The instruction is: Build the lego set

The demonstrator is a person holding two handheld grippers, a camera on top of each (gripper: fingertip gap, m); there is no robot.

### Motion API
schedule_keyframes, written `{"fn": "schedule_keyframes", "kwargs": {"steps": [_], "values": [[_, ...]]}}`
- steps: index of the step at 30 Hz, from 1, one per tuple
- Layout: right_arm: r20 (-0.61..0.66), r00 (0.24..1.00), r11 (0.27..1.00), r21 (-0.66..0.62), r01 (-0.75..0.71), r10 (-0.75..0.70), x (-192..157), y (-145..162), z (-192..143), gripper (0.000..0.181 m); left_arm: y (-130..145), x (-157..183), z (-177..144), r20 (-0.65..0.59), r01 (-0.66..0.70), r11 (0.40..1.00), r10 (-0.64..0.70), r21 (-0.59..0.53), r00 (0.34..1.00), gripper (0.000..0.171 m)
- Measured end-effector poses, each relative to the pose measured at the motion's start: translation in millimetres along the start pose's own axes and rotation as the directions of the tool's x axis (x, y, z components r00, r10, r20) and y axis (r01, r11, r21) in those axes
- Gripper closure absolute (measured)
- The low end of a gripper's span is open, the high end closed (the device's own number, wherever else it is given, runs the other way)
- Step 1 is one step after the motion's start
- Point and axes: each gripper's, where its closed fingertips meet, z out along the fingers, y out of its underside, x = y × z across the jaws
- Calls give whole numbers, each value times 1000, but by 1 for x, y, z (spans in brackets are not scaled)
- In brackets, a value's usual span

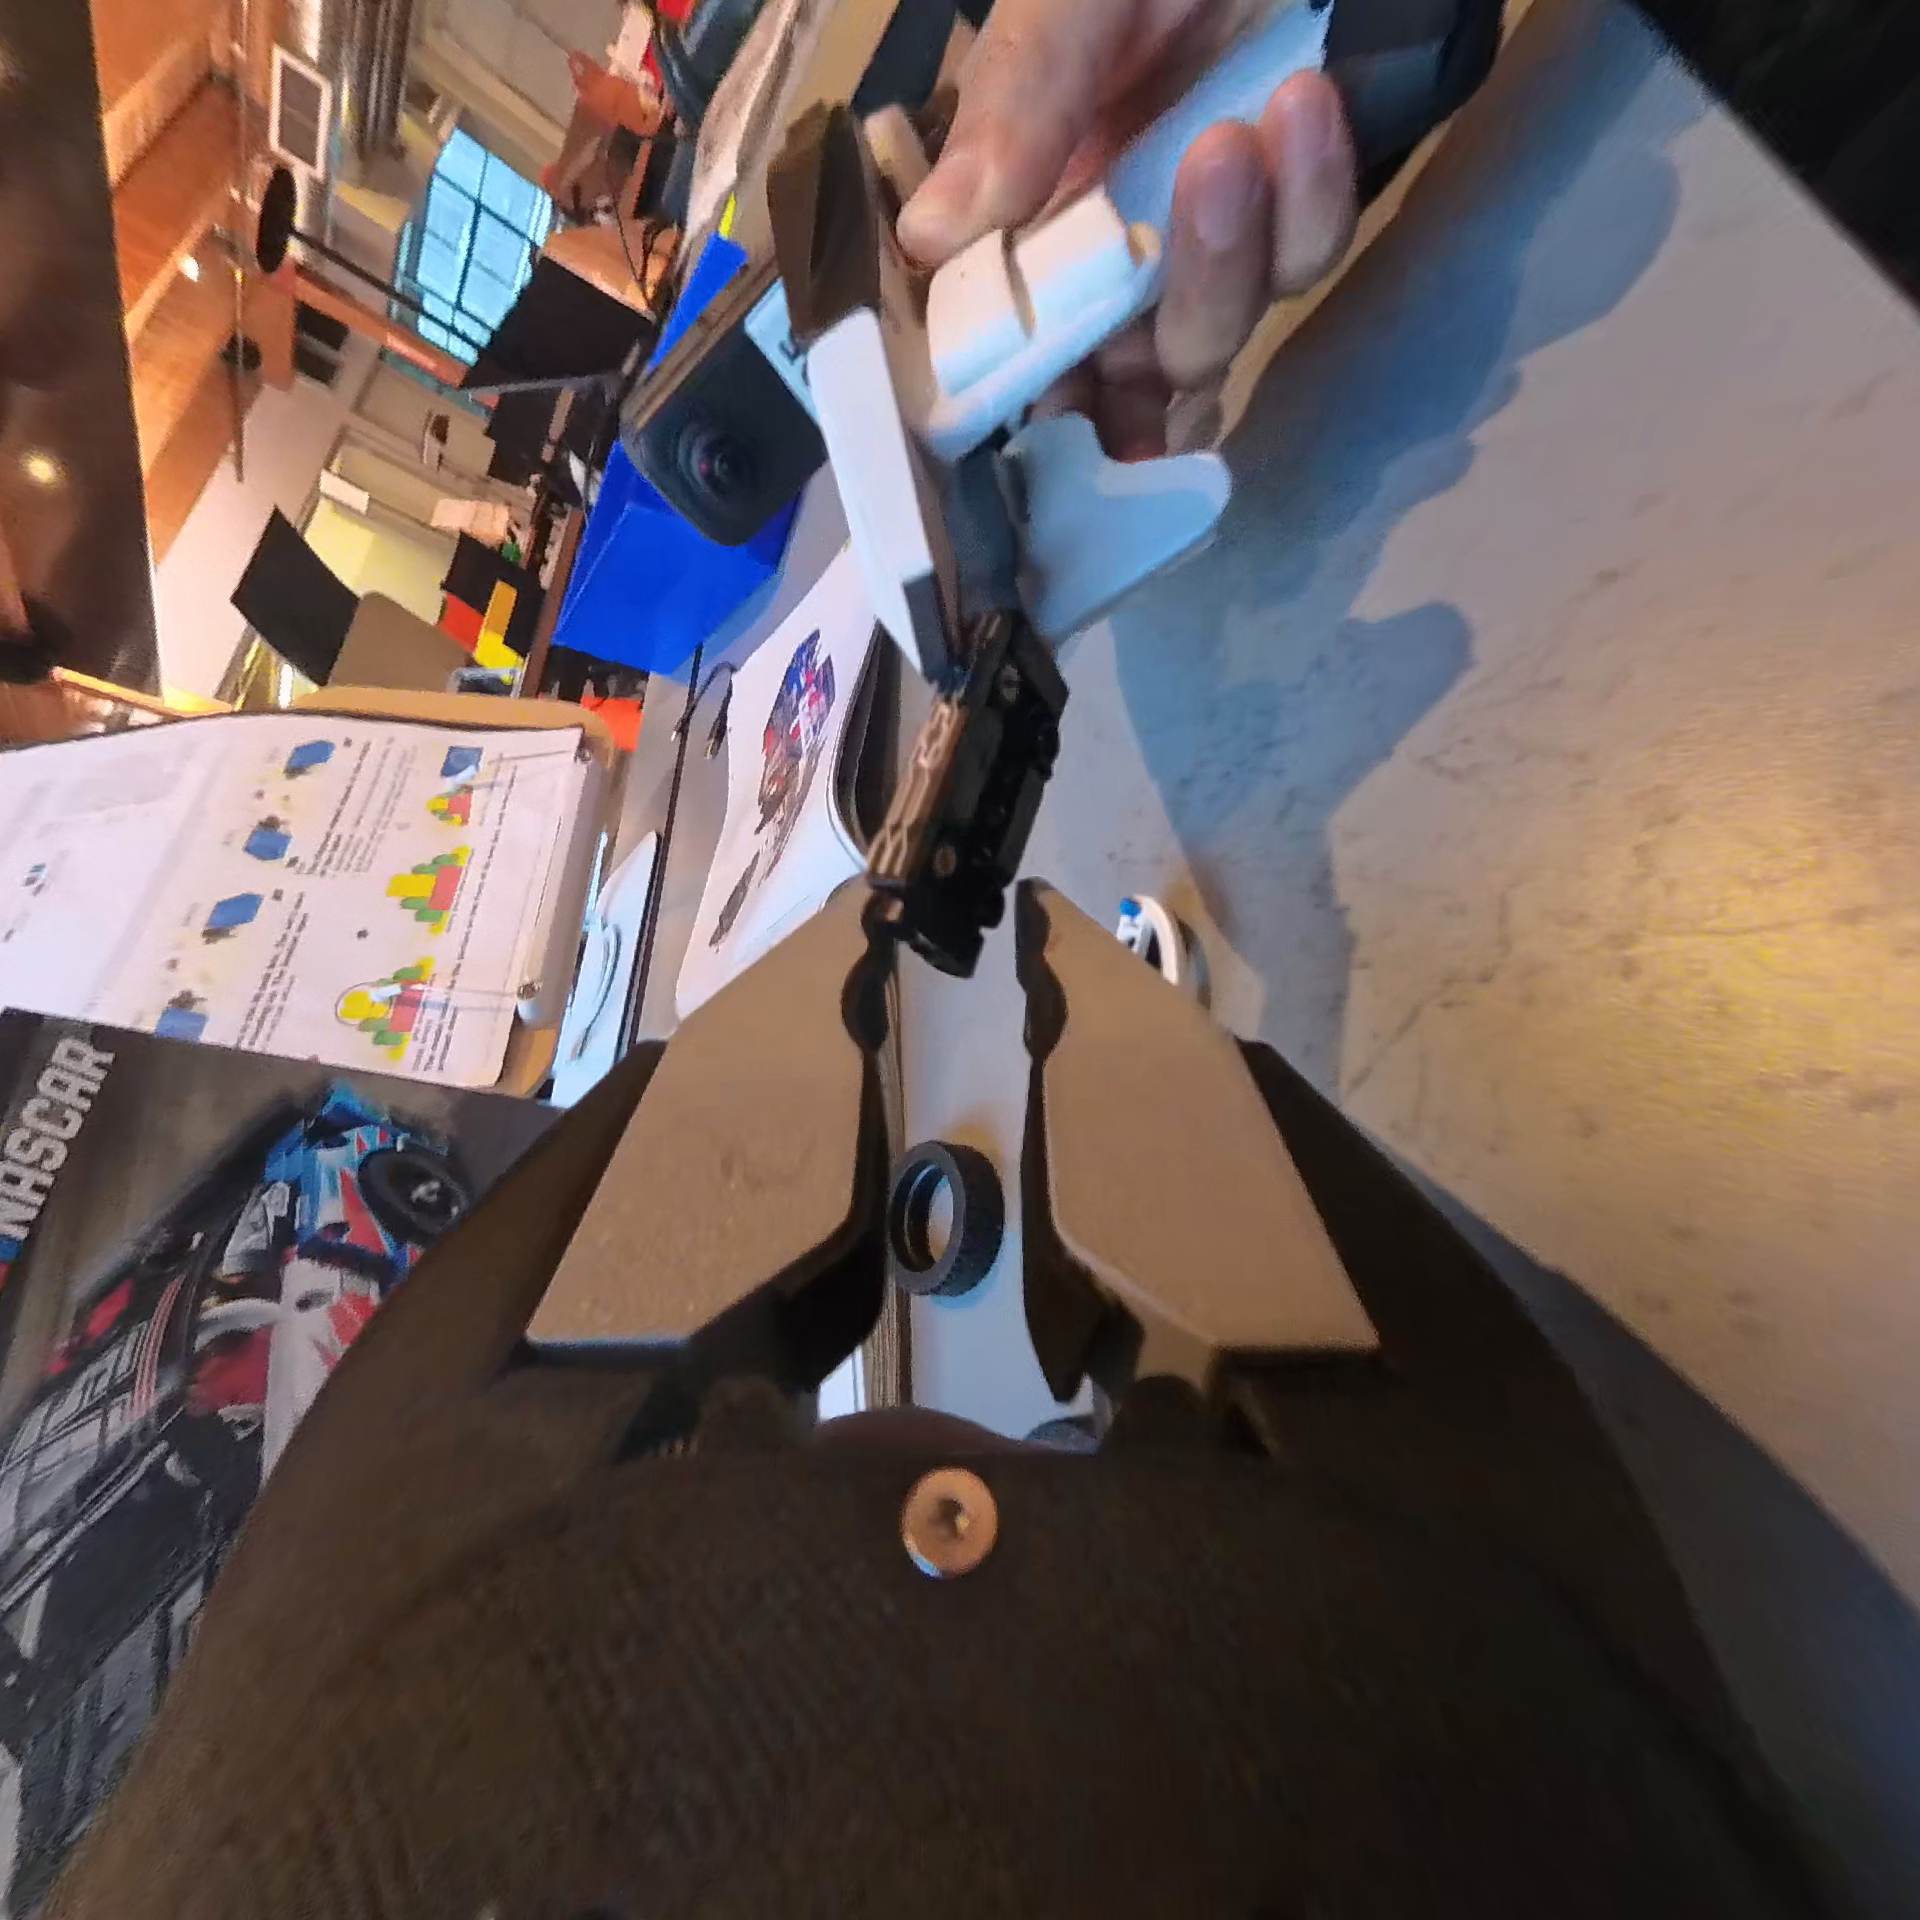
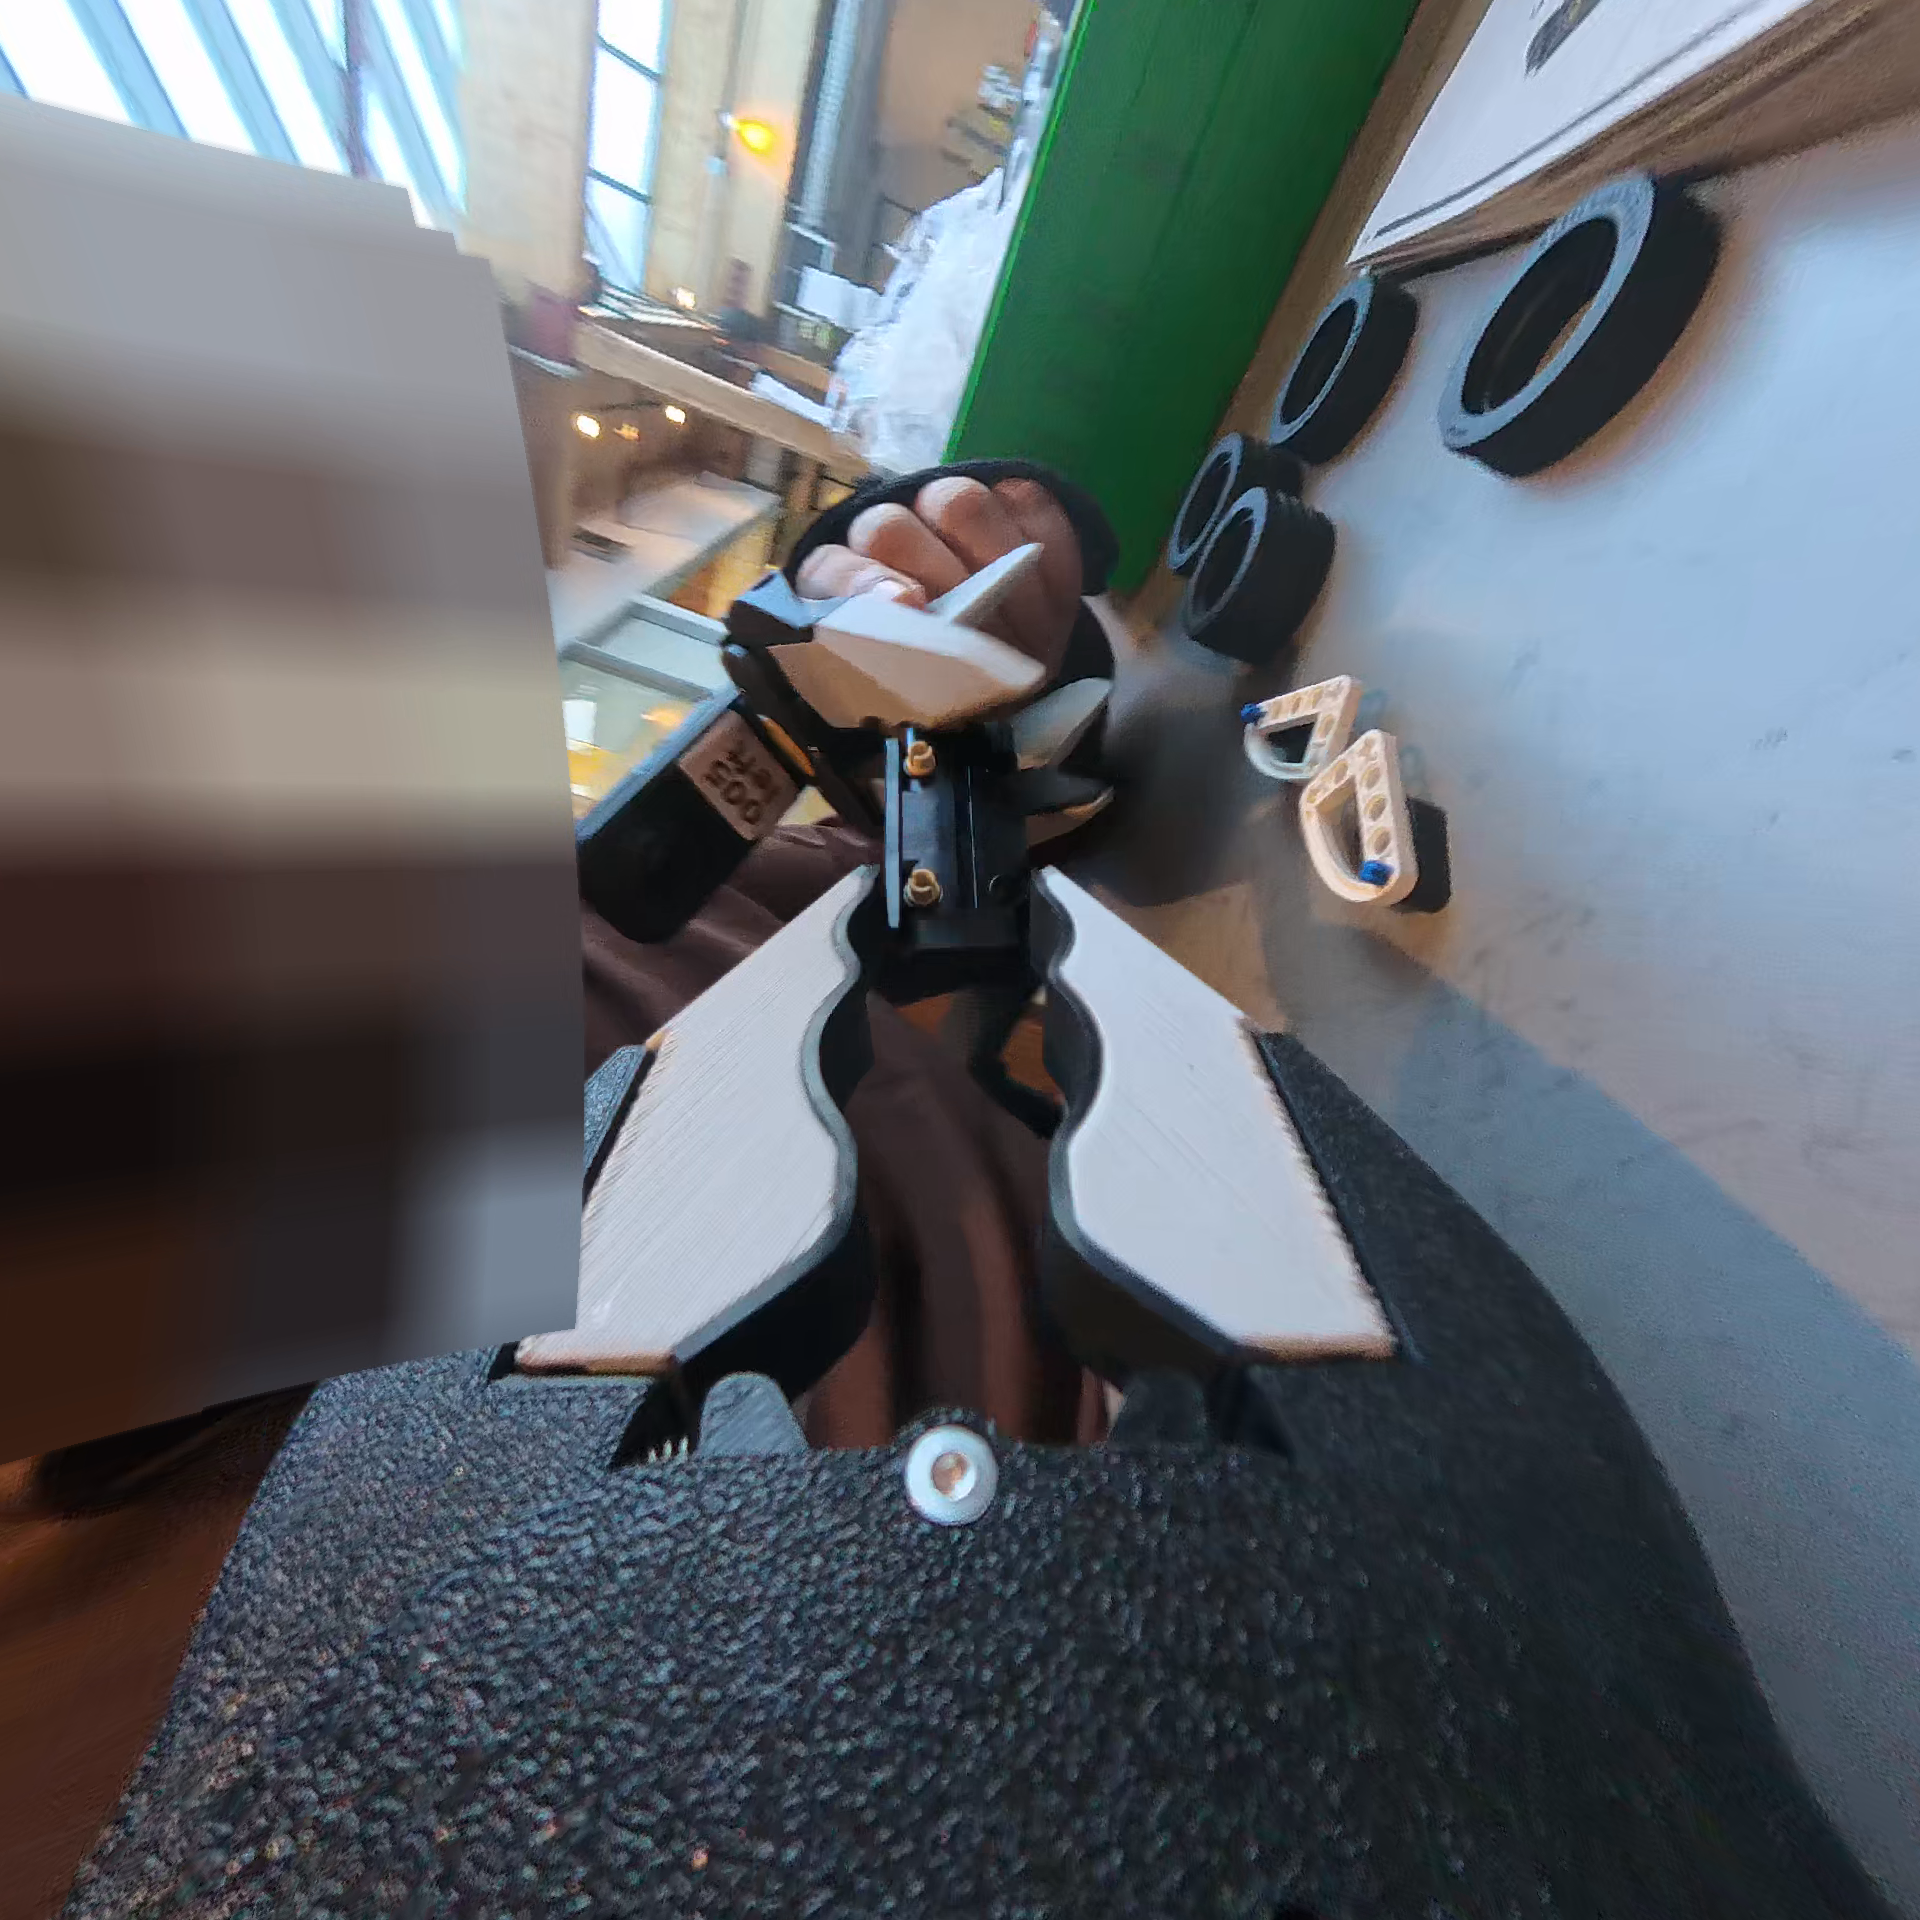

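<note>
a: where's the lego piece?

b: the black lego assembly [image 1: 961,800] sits mid-frame in the left wrist view, lifted off the table [image 1: 1558,831], between the two tools. in the right wrist view the same assembly [image 2: 951,842] is just above centre, with two small tan pins showing on its side.

a: who has hold of it?

b: the left gripper [image 1: 940,904] has its tips at the lower end of the piece, jaws only narrowly apart and closed on it. in that same view the right gripper [image 1: 971,634] comes in from the top, its white fingers clamped on the upper end, a hand [image 1: 1122,177] wrapped round its handle. from the right wrist view, the right gripper [image 2: 951,883] shows its tips either side of the piece.

a: around it?

b: a loose black tyre [image 1: 945,1216] lies on the table, seen between the left fingers. lower left, the set's box [image 1: 177,1351], and above it an instruction sheet [image 1: 301,883]. in the right wrist view, four tyres [image 2: 1351,364] lie at upper right, with two white curved pieces [image 2: 1351,821] below them.
</note>
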Motion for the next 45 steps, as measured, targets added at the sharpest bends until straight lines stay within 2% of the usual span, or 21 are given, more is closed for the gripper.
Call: {"fn": "schedule_keyframes", "kwargs": {"steps": [7,10,12,15,18,19,23,25,26,30,34,42,45], "values": [[-133,976,985,2,174,-172,4,-5,-6,154,-1,0,-1,-26,44,999,-44,17,999,159],[-191,932,950,-27,310,-309,1,-8,-6,154,-2,0,-2,-43,66,997,-65,27,997,164],[-244,872,903,-50,426,-424,0,-11,-7,155,-1,-1,-2,-37,74,997,-73,25,997,166],[-341,709,779,-141,611,-617,1,-15,-11,155,1,-1,-1,-41,78,997,-78,15,996,166],[-355,466,572,-306,761,-810,1,-8,-16,140,-1,-2,0,-27,79,997,-78,21,997,166],[-366,374,501,-362,786,-852,3,-8,-17,139,-2,-2,0,-28,80,996,-79,27,996,166],[-348,31,236,-566,790,-937,11,-5,-20,142,-4,3,0,-59,99,995,-97,32,994,166],[-336,-75,160,-619,769,-939,13,-6,-22,146,-4,7,1,-94,130,991,-127,26,987,166],[-323,-99,136,-632,763,-941,12,-5,-22,148,-4,9,1,-113,151,988,-147,27,983,166],[-290,-113,104,-638,763,-950,10,0,-18,151,-11,17,0,-213,258,965,-244,38,946,167],[-269,-110,89,-632,770,-957,7,4,-15,166,-8,18,1,-244,324,946,-310,16,919,167],[-297,-41,149,-587,796,-954,6,3,-14,172,-9,23,1,-294,363,932,-344,13,892,167],[-323,38,219,-547,808,-946,9,2,-13,172,-7,25,1,-324,410,912,-390,-8,862,167]]}}
